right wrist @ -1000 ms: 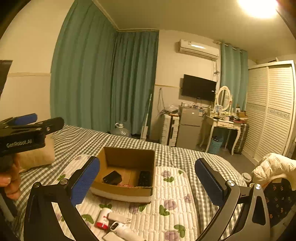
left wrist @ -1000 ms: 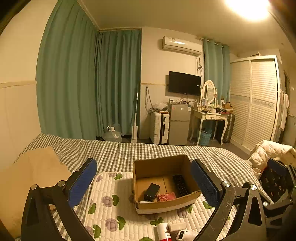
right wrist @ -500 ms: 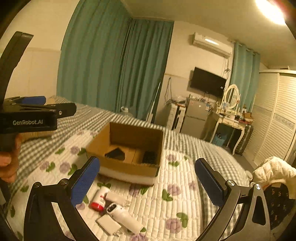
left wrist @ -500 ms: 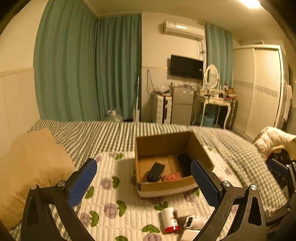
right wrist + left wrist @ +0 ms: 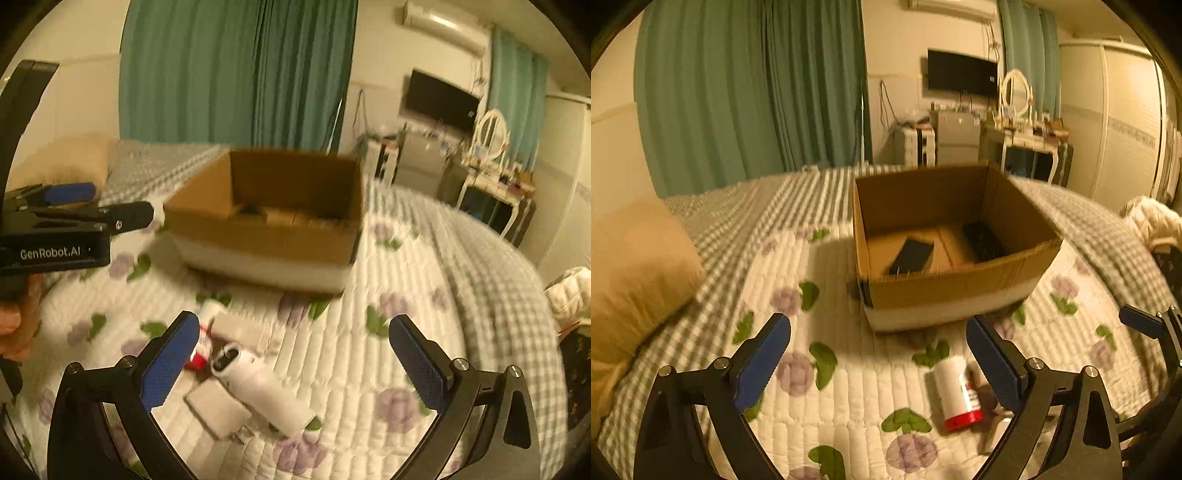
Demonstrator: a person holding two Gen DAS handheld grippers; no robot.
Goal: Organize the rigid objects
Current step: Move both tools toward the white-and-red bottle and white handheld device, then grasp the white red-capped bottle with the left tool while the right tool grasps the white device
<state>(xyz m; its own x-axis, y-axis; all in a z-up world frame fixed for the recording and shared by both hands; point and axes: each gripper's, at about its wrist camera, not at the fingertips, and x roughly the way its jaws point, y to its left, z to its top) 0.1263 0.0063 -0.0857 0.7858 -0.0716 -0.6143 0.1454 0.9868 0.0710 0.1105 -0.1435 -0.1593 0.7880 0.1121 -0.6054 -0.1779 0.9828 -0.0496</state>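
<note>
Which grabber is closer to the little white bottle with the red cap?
Left. The left gripper hangs just above the bottle, by its right finger. The right gripper sits farther right.

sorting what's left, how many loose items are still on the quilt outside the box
4: a red-capped white bottle, a white handheld device, a flat white block and another flat white piece, clustered before the cardboard box. More may be hidden.

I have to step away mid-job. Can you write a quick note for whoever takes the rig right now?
Left gripper: open, empty, above the quilt.
Right gripper: open, empty, over the loose items.
Done: phone and remote lie in the cardboard box.
Left: red-capped bottle, white device and two flat white pieces on the quilt in front of the box.
</note>
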